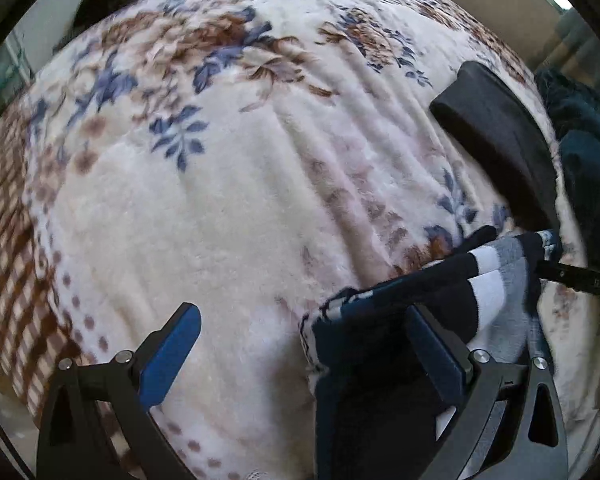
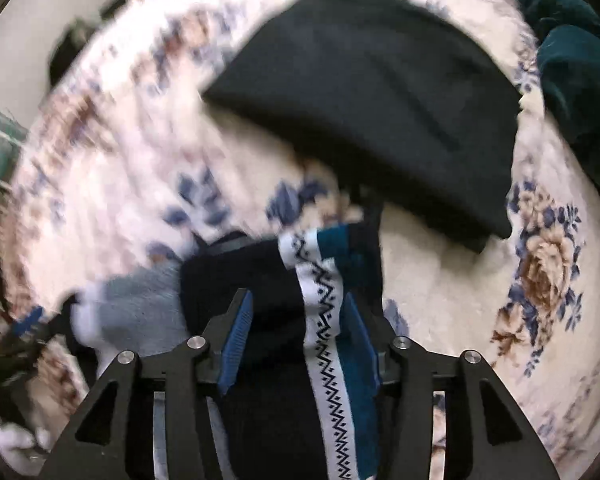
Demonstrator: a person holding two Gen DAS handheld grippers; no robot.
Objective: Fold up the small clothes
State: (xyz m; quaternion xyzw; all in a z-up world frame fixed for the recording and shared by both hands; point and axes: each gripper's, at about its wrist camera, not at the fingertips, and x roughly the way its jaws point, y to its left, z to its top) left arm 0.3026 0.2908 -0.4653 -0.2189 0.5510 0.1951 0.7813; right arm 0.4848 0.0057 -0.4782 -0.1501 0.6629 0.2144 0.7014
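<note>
Bare floral blanket [image 1: 228,208] centre-left, black folded garment [image 1: 496,132] upper right, teal pile [image 1: 588,152] at right edge.

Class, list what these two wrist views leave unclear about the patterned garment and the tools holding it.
- Patterned garment: type and full shape unknown; both views cut it off at the bottom.
- Right tool: the cloth covers the gap, so its grip is only likely.
- Left tool: open; whether the garment touches its right finger is unclear.
- Black cloth: motion blur in the right wrist view hides detail.
</note>
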